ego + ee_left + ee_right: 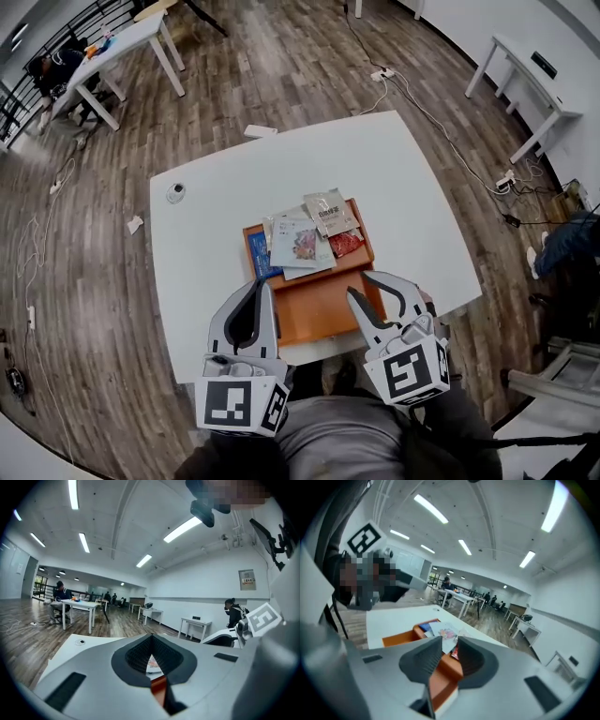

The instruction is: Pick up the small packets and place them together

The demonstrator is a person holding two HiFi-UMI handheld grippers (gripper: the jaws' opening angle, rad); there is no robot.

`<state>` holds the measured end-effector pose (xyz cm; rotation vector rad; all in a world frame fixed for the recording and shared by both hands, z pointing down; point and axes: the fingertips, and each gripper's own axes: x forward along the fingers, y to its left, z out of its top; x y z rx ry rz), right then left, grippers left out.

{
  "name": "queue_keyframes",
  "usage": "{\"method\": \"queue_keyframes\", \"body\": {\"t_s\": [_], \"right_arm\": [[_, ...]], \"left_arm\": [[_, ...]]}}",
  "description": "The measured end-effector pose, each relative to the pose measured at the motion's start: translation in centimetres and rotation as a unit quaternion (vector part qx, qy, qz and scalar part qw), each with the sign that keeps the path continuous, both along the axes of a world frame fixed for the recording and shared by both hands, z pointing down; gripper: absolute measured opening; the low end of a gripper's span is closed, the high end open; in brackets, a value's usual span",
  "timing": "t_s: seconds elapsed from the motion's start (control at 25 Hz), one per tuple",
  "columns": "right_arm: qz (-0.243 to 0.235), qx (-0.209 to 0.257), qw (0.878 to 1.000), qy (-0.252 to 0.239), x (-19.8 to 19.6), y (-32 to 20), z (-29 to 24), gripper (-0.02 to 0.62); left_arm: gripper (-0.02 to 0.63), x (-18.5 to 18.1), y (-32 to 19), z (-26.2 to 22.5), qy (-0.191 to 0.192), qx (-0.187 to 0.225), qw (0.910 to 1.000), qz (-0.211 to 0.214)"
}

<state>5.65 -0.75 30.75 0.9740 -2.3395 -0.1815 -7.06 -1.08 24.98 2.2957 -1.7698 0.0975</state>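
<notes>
Several packets (pixel 305 239): lie heaped and overlapping in the far half of the orange tray (pixel 323 305); a large white one with a coloured picture (pixel 298 242) sits in the middle; a grey one (pixel 328 213) rests across the far right corner; a red one (pixel 345 244) shows just under it; a blue one (pixel 262 255) pokes out at the tray's left edge
Tray: stands on the white table (pixel 225 216), near the edge closest to the person; its near half is bare
Left gripper (pixel 265 286): jaws brought together at the tips, nothing gripped; it hovers over the near left edge of the tray, apart from the packets
Right gripper (pixel 359 284): jaws partly apart, a narrow gap with nothing between them; it hovers over the near right part of the tray, short of the heap
Loose packets: none show on the table outside the tray; only a small round thing (pixel 175 192) lies near the far left corner
Done, as I judge it: the gathering looks finished or close to it, all visible packets touching in one pile
Left to do: perhaps nothing, or only squaring the pile; whether more packets lie out of sight cannot be told
</notes>
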Motion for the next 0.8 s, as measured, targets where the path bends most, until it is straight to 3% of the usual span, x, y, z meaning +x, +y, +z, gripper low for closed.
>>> {"method": "queue_keyframes", "body": {"t_s": [0.08, 0.2, 0.28, 0.48, 0.8], "right_arm": [[-0.023, -0.003, 0.997, -0.076, -0.9, 1.9, -2.3, 0.005], [-0.034, -0.039, 0.979, -0.195, -1.8, 4.8, -5.3, 0.005], [-0.042, -0.050, 0.969, -0.238, -2.3, 6.2, -7.0, 0.005], [-0.067, -0.041, 0.957, -0.279, -3.5, 8.8, -9.8, 0.005], [-0.053, -0.038, 0.950, -0.306, -2.9, 10.2, -11.2, 0.005]], "left_arm": [[0.000, 0.5, 1.9, -0.6, -0.009, 0.005, 0.9999, -0.007], [0.000, 1.7, 4.9, -1.5, -0.020, 0.015, 0.9996, -0.010], [0.000, 2.5, 6.0, -2.5, -0.028, 0.031, 0.9991, -0.009], [0.000, 3.3, 8.1, -4.9, -0.054, 0.063, 0.9966, -0.006], [0.000, 4.2, 9.9, -6.1, -0.057, 0.077, 0.9954, 0.006]]}}
